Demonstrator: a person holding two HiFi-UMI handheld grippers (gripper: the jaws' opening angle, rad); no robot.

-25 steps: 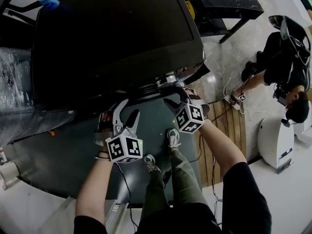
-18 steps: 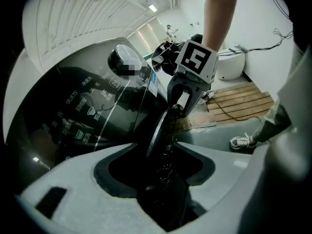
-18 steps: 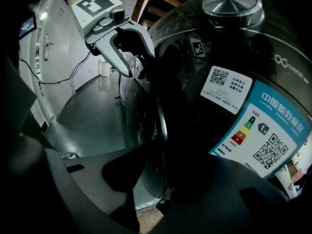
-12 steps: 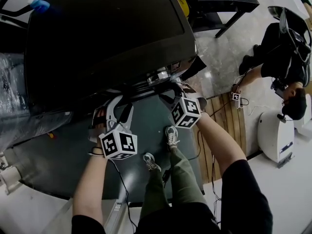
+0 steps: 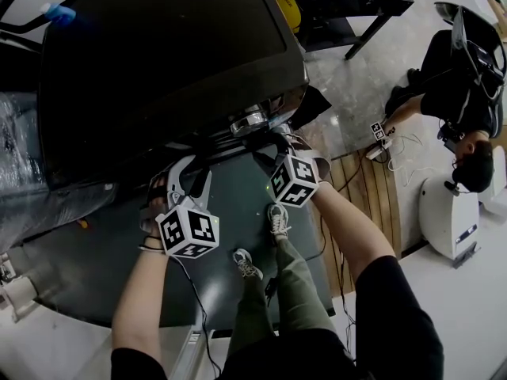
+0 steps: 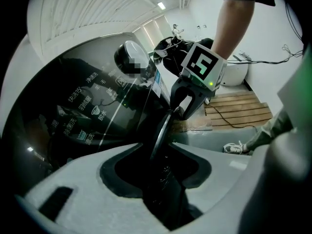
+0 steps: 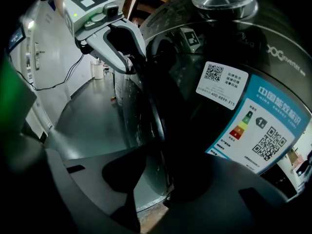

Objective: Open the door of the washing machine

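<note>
The washer is a glossy black box with a flat top. A round chrome knob sits at its front edge, near the right corner. In the right gripper view, a white QR sticker and a blue label lie on the curved, shiny front panel.

The door is a dark round pane with a thin curved rim. It hangs on the washer's front below the knob, with its rim standing out from the panel. What lies behind it is too dark to tell.

Both bare forearms reach forward and down to the front. The left gripper, white with dark pads, has its jaws closed on the lower stretch of the rim. The right gripper clamps the same rim higher up, just under the knob, with its marker cube facing up.

The person's grey shoes stand on a smooth grey mat beside wooden slats.
</note>
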